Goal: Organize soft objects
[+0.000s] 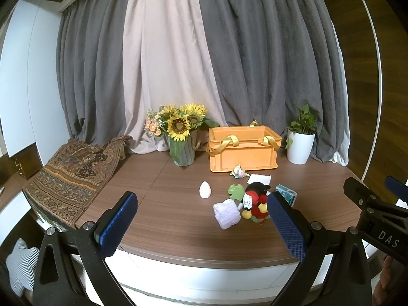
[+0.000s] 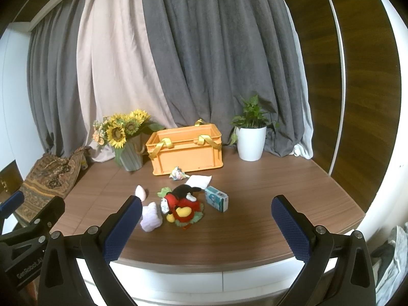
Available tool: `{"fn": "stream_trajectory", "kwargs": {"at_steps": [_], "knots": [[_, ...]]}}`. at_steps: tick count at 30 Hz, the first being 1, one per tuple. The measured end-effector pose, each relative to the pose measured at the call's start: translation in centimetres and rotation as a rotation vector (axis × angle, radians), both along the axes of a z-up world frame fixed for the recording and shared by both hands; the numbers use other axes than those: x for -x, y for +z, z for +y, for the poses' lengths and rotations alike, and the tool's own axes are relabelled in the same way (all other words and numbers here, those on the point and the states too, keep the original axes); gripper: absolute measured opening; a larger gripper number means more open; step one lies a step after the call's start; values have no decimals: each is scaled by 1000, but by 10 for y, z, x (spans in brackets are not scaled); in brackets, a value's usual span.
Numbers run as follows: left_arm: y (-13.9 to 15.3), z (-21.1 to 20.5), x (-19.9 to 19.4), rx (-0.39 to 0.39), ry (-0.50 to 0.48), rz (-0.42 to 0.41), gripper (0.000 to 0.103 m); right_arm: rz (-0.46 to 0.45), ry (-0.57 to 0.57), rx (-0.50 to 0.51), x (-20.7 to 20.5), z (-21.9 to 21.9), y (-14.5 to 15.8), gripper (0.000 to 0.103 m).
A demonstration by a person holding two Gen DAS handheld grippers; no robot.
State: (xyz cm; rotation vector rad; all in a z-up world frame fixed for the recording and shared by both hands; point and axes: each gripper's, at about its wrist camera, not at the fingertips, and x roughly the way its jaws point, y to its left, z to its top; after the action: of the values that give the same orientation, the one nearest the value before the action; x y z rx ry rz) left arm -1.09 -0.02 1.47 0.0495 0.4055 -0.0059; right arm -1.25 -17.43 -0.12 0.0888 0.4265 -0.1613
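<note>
a wooden table (image 1: 178, 219) is backed by grey and pale curtains (image 1: 229, 63). a sunflower vase (image 1: 182, 137) stands at the rear left, a white potted plant (image 1: 301, 140) at the rear right. a patterned cloth (image 1: 71, 173) is draped over the left edge.

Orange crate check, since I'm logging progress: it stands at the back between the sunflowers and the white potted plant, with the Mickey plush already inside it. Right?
Not quite. The orange crate does stand between the sunflowers and the white potted plant, but the Mickey plush lies on the table in front of it, as the right wrist view shows.
</note>
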Motion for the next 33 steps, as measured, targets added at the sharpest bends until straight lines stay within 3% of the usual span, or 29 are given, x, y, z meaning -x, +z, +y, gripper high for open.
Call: {"fn": "stream_trajectory", "kwargs": {"at_steps": [33], "knots": [[0, 0, -4, 1, -5, 2, 103, 7, 0, -4, -1, 0, -3, 103]]}}
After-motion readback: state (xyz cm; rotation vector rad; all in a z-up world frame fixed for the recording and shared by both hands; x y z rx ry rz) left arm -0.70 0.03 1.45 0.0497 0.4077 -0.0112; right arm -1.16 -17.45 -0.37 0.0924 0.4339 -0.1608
